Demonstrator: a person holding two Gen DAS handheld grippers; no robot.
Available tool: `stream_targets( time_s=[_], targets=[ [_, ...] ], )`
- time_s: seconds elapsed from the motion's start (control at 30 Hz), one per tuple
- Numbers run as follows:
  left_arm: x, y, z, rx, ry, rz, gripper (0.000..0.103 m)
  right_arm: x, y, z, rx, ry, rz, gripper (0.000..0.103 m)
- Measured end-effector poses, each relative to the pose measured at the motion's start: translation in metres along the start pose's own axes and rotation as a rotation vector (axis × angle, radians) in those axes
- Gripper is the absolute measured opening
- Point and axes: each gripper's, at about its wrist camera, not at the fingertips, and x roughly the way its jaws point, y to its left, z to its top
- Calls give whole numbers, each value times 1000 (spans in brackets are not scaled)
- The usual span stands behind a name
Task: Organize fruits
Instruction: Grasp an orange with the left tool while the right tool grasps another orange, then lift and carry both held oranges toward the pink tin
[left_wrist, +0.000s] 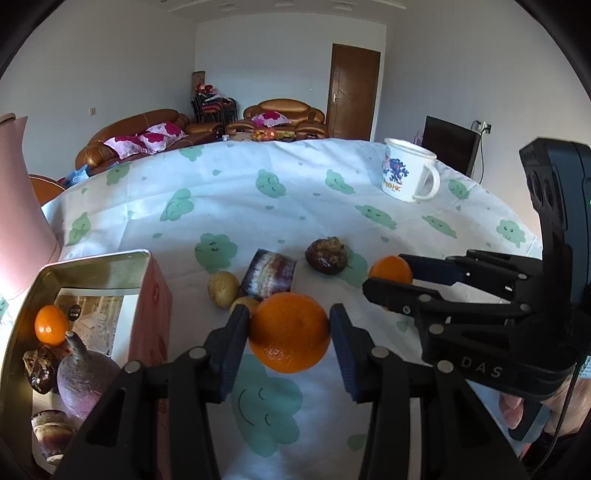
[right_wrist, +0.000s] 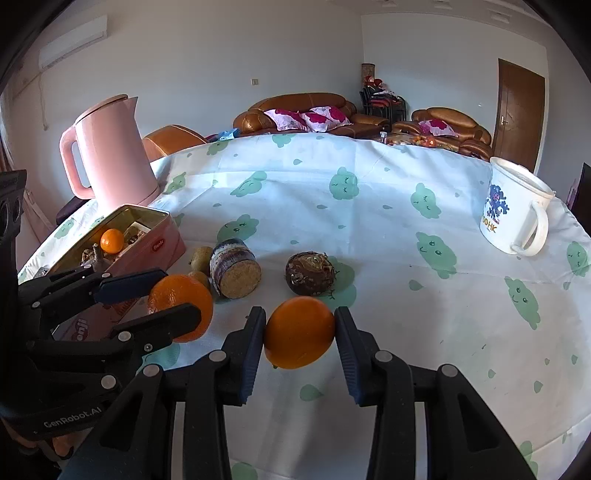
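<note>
At the left stands an open tin box with a small orange and dark fruits inside. Just beside it the left gripper pinches a big orange – round, bright, skin a little rough – on the surface. Further right, the right gripper is pressed on a smaller smooth orange. Behind them lie a striped stump and a dark wrinkled fruit; a white mug stands well apart.

Tin left of oranges
</note>
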Motion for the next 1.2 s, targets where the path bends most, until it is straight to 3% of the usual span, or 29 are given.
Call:
stream_targets(
  time_s=[0.33,1.2],
  targets=[
    [-15,3,0,-11,-81,30,47,-10,4,0,-22,-54,4,40],
    [-38,-2,-5,5,-200,87,47,-33,7,-4,-37,-181,9,40]
  ],
)
